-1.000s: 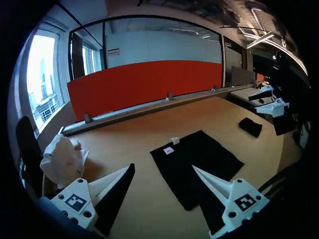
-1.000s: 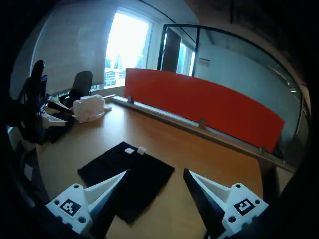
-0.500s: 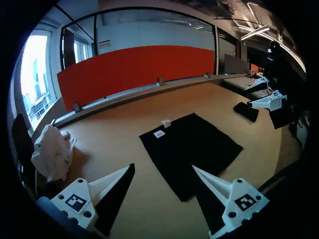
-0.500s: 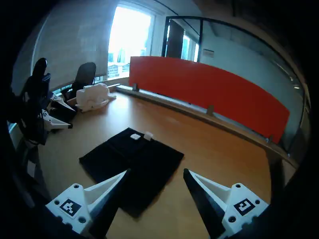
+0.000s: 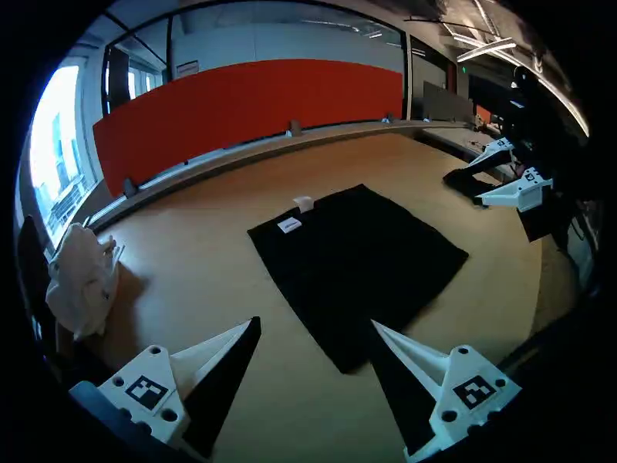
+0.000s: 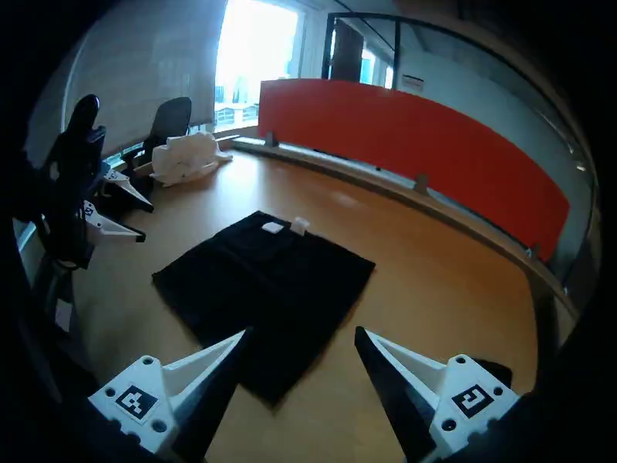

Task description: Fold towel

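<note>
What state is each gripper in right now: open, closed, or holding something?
Left gripper: open, holding nothing; the black towel lies flat just ahead.
Right gripper: open, holding nothing.

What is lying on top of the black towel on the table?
Two small white tags sit at one edge; the rest of the black towel looks bare. The table surface under it is covered and cannot be seen.
</note>
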Demonstrator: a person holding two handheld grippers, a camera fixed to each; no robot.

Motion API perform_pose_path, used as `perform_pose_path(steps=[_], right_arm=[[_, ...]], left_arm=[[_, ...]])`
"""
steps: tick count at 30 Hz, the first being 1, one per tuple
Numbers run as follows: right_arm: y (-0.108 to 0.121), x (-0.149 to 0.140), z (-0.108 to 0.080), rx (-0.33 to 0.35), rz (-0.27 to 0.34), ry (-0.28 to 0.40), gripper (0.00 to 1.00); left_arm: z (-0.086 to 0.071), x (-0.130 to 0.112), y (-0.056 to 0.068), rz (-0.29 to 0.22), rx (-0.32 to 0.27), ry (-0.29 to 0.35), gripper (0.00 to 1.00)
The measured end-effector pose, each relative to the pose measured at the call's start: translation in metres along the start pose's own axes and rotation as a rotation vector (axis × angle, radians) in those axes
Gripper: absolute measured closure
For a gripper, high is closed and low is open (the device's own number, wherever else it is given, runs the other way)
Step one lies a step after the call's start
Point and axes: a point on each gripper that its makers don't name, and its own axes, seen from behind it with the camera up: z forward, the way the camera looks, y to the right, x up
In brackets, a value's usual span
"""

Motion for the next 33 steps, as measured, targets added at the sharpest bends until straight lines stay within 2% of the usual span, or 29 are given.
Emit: perform_pose_path(steps=[18,33], right_arm=[[-0.026,-0.060,0.020,0.048,-0.006,-0.120,0.00],[-0.027,-0.097,0.030,0.071,-0.011,-0.195,0.03]], left_arm=[[0.026,-0.051,0.021,0.020,-0.063,-0.127,0.05],[0.041,-0.071,0.036,0.042,-0.108,-0.207,0.05]])
